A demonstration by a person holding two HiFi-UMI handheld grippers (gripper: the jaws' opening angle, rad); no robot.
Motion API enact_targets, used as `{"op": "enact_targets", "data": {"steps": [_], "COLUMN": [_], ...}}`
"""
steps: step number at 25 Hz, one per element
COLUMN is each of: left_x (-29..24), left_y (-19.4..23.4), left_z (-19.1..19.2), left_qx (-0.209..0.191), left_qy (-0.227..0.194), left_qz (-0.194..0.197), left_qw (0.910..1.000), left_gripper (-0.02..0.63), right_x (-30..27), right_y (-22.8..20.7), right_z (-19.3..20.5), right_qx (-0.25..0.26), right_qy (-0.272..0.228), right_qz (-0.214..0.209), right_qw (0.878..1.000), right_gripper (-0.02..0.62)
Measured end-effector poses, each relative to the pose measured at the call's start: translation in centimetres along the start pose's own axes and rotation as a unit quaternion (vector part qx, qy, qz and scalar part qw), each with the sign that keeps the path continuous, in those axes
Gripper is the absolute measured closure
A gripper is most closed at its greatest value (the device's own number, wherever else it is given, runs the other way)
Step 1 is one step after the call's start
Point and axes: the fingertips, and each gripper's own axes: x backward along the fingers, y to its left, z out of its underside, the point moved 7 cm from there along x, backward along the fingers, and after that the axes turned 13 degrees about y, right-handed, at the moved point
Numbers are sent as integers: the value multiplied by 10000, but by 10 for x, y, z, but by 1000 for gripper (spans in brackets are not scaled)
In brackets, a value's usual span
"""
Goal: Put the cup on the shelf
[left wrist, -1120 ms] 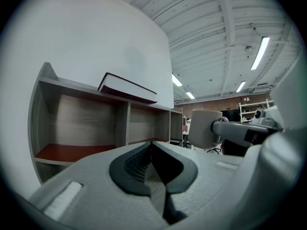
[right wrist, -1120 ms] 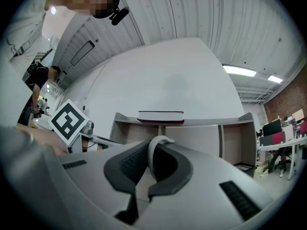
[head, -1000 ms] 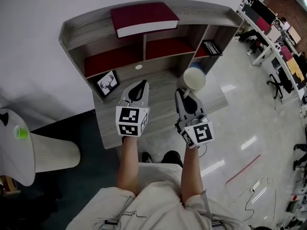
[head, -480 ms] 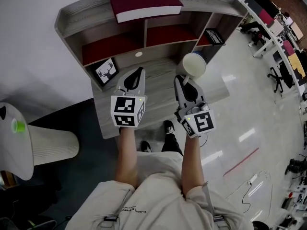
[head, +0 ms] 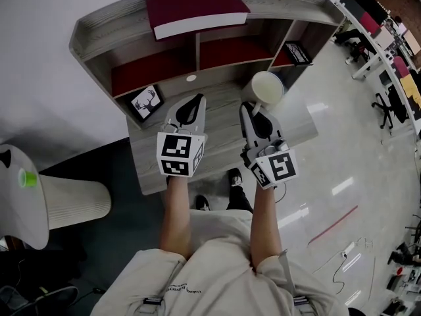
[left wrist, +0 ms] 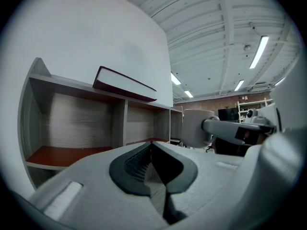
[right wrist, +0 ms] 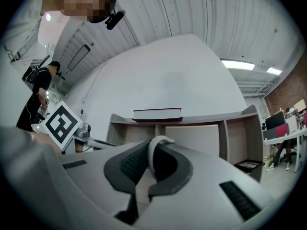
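Keeps left gripper (head: pixel 192 102) pressed together on nothing, low over the worktop (head: pixel 222 131), just beside the deer picture (head: pixel 145 102). Pinches the cup (head: pixel 266 87) by its handle in right gripper (head: pixel 255 114), aloft before the shelf (head: pixel 99 35). Barely nearer its right-hand bays than a second ago, so still approaching. Not yet inside, not yet set down.

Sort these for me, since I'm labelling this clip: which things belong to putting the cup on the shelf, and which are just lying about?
Part of the job:
cup, held by its handle in the right hand-held gripper
shelf

Just lying about:
book on top of the shelf
deer picture at the left
small frame in the right compartment
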Motion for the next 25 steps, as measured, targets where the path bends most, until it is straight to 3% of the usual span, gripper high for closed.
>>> {"op": "enact_targets", "data": {"steps": [25], "left_x": [-56], "left_y": [22], "left_z": [-34], "left_qx": [-73], "left_qy": [46], "left_qz": [-718], "left_qw": [9974], "left_gripper": [595], "right_x": [-82], "right_y": [-64], "right_z": [-7], "right_qx": [23], "right_qy": [-112], "right_qz": [-799], "right_qw": [9967], "right_gripper": [580]}}
